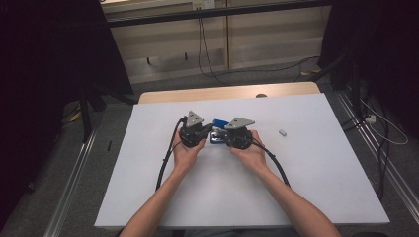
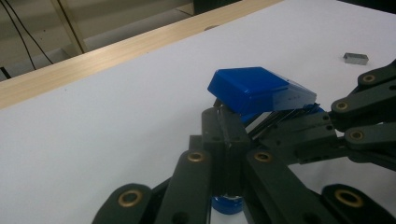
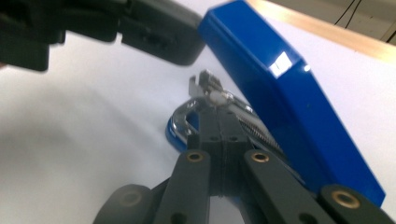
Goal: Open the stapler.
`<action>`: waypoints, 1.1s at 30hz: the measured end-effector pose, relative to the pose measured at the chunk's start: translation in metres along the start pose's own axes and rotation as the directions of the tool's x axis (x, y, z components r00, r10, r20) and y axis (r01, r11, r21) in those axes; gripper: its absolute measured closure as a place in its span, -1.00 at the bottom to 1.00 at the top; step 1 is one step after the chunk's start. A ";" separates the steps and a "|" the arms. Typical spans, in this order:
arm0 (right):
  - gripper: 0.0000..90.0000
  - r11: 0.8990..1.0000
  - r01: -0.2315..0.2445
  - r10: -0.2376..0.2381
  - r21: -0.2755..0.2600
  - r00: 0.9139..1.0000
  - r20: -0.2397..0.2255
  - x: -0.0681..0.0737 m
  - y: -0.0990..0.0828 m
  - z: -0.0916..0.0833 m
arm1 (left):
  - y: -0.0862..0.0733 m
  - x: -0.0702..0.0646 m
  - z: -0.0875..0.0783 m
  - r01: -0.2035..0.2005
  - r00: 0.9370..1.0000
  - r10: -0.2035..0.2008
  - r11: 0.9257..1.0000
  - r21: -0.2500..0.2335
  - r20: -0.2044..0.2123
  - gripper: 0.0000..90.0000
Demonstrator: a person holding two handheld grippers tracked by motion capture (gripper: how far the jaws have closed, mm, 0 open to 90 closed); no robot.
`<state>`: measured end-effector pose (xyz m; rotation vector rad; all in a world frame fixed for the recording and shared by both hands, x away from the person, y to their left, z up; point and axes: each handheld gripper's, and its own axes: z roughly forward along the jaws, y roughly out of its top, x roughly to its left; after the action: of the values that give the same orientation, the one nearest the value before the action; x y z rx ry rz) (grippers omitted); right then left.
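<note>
Because the blue stapler [image 1: 218, 129] near the tabletop's [image 1: 296, 187] middle is hinged, rigid and glossy, grip metal, not the slippery lid. Left gripper [image 2: 227, 122] and right gripper [image 3: 219, 109], both fully closed, pinch its inner magazine rail [image 3: 254, 125].

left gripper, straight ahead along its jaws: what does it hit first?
Most likely the blue stapler: its raised top sits right past the closed tips of the left gripper, touching or nearly so. The right gripper comes in from the side, just off that line. Depth is hard to judge.
</note>
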<state>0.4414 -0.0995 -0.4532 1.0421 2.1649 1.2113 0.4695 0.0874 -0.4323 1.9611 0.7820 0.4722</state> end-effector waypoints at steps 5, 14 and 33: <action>1.00 1.000 -0.001 0.001 -0.025 1.000 0.021 0.005 0.007 0.003 | -0.001 0.001 0.000 0.002 1.000 -0.002 1.000 0.006 -0.003 1.00; 1.00 0.999 -0.013 0.016 -0.043 0.997 0.073 0.012 0.007 0.011 | -0.001 0.002 0.001 0.000 1.000 0.000 1.000 -0.001 0.005 1.00; 1.00 0.998 -0.017 0.022 -0.053 0.995 0.100 0.010 0.006 0.012 | -0.006 0.000 0.010 0.030 1.000 -0.030 0.999 0.024 0.003 1.00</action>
<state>0.4453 -0.0834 -0.4544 1.0811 2.0411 1.1909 0.4732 0.0834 -0.4424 1.9690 0.8170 0.4429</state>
